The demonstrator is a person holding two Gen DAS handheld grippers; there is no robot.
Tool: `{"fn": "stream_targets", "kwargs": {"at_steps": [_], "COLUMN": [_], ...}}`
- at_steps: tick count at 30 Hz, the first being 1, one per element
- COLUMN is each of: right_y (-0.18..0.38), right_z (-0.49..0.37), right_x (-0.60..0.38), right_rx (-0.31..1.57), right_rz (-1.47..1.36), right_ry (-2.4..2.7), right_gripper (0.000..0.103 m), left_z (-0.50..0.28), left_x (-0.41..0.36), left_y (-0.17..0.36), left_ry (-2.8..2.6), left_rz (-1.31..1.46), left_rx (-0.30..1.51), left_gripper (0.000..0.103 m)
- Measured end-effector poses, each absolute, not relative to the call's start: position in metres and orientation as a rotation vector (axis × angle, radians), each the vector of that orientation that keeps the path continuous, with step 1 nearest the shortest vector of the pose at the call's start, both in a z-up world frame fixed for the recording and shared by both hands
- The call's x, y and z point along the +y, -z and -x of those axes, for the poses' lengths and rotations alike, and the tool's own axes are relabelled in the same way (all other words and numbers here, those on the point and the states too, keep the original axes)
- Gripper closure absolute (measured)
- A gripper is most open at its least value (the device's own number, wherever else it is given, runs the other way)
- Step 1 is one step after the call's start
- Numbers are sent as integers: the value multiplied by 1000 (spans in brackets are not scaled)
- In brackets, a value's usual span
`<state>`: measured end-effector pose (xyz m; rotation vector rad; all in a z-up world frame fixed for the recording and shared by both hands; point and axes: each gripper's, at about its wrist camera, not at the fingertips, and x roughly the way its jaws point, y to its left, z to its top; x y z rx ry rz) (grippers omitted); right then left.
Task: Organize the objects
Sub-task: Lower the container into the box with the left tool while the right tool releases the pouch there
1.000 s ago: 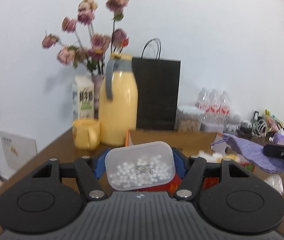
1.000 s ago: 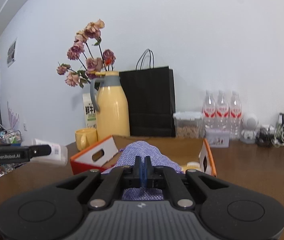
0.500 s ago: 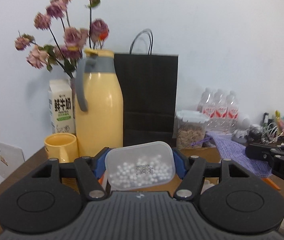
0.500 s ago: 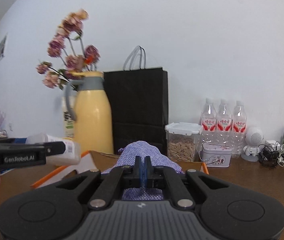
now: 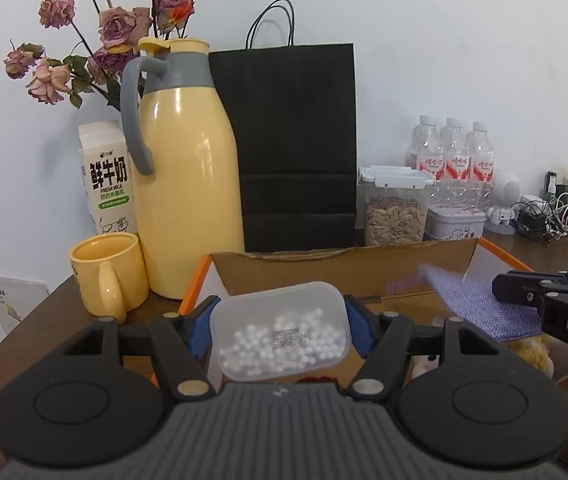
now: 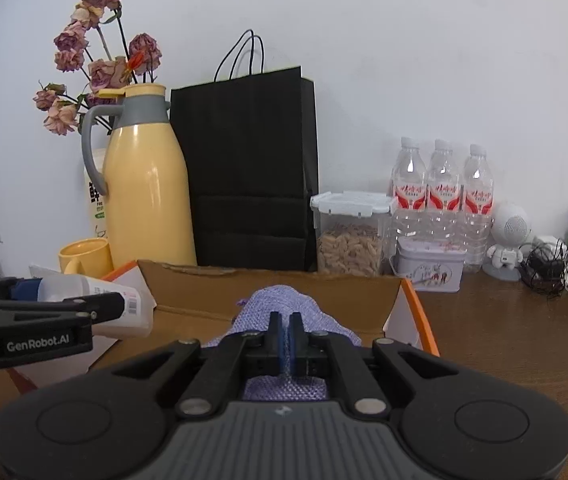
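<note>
**Two grippers above the open cardboard box**

Left gripper (image 5: 279, 330): jaws opening, the translucent pellet container (image 5: 280, 336) between its blue pads, over the left edge of the cardboard box (image 5: 344, 268). Right gripper (image 6: 286, 338): jaws nearly together and opening, the purple knitted pouch (image 6: 279, 308) between them, over the box interior near its back wall.

Even, soft indoor light; fisheye-bent edges, dark vignetted corners.
</note>
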<state>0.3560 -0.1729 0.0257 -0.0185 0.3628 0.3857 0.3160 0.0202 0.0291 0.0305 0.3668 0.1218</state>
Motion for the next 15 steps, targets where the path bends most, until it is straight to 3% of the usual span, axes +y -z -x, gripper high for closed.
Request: {"fn": "stream_targets", "kwargs": {"at_steps": [2, 3, 4, 7, 12, 15], "right_y": [-25, -25, -25, -28, -32, -35], "right_z": [-354, -353, -352, -346, -341, -337], "right_x": [-175, -176, -177, -178, -176, -177], "right_rx": [372, 378, 382, 371, 368, 362], "right_rz": [12, 12, 7, 3, 6, 6], "right_ry": [-378, -377, -378, -391, -401, -402], "right_gripper": [84, 65, 43, 11, 0, 0], "left_z": [-314, -312, -309, -308, -309, -307], "left_x": [21, 21, 23, 25, 25, 24], "left_y": [-31, -34, -35, -39, -40, -41], "left_ry": [-139, -151, -159, -167, -172, -169], "left_rz": [-30, -26, -18, -2, 0, 0], "left_rx": [352, 338, 320, 317, 323, 317], "left_gripper": [9, 0, 0, 0, 0, 0]}}
